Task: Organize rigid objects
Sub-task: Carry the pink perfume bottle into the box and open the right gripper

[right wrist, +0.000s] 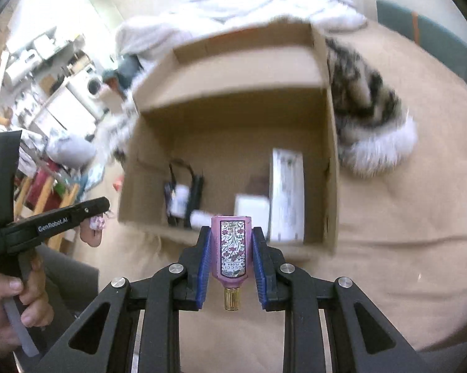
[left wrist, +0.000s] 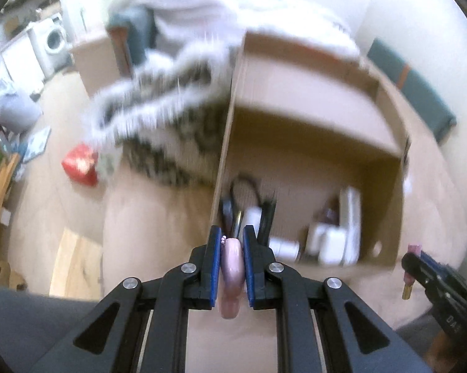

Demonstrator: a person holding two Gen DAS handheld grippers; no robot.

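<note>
1. My left gripper [left wrist: 230, 242] is clamped almost fully shut on a glossy pink object [left wrist: 232, 259], its blue pads pressing both sides; a small beaded bit shows at the object's top. What it is exactly I cannot tell.
2. My right gripper [right wrist: 230, 233] is closed to a narrow gap around a pink perfume bottle [right wrist: 232, 251], which has a floral label and sits with its gold cap [right wrist: 232, 299] pointing back toward me. The blue pads press on the bottle's two sides.
3. Both grippers hang above a tan bedcover [right wrist: 404, 217], on the near side of an open cardboard box [right wrist: 333, 168].
4. Inside the box lie a long white box [right wrist: 287, 195], a smaller white box [right wrist: 252, 206], a white cylinder [right wrist: 201, 217], and a dark corded item [right wrist: 183, 192] near the left wall.
5. A leopard-print, fur-trimmed garment [right wrist: 370, 115] lies against the box's outer wall.
6. In the right wrist view my left hand [right wrist: 3, 307] grips the left gripper's handle.
7. A red packet [left wrist: 79, 164] lies on the floor beyond the bed.
</note>
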